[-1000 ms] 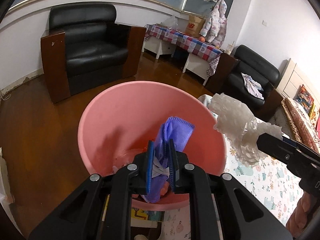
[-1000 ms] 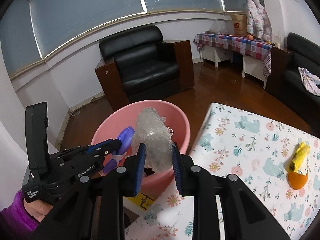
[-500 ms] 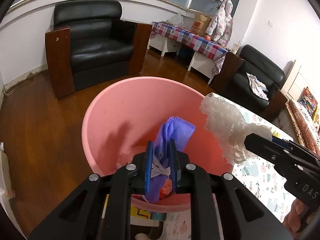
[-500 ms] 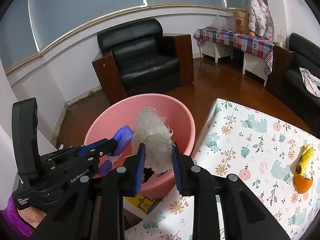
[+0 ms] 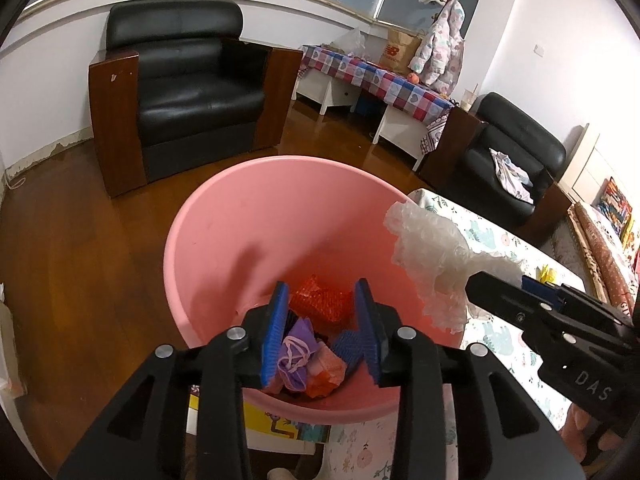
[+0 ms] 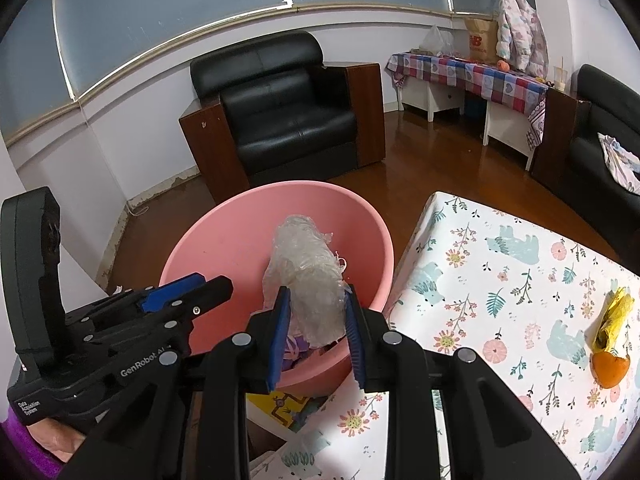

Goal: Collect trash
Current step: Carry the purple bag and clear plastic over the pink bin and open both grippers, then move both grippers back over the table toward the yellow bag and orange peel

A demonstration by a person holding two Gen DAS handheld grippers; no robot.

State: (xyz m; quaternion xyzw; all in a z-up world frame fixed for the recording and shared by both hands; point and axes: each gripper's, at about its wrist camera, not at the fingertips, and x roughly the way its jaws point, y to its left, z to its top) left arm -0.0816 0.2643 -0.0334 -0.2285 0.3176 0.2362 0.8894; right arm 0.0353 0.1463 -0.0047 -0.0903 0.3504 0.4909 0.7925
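Left wrist view: the left gripper (image 5: 320,332) hangs over the pink basin (image 5: 224,216), jaws spread and empty; a purple cloth (image 5: 296,360) and red wrapper (image 5: 320,300) lie in the bottom.

Right wrist view: the right gripper (image 6: 316,332) clamps a crumpled clear plastic wad (image 6: 308,280) above the basin's near rim, beside the floral table (image 6: 500,280).

Crumpled clear plastic wrap (image 6: 310,280) held above pink basin (image 5: 224,232); purple cloth (image 5: 296,360), red wrapper (image 5: 320,300) inside.

I read left tongs (image 5: 322,326) spread wide, nothing between pads; right tongs (image 6: 316,330) closed, gripping.
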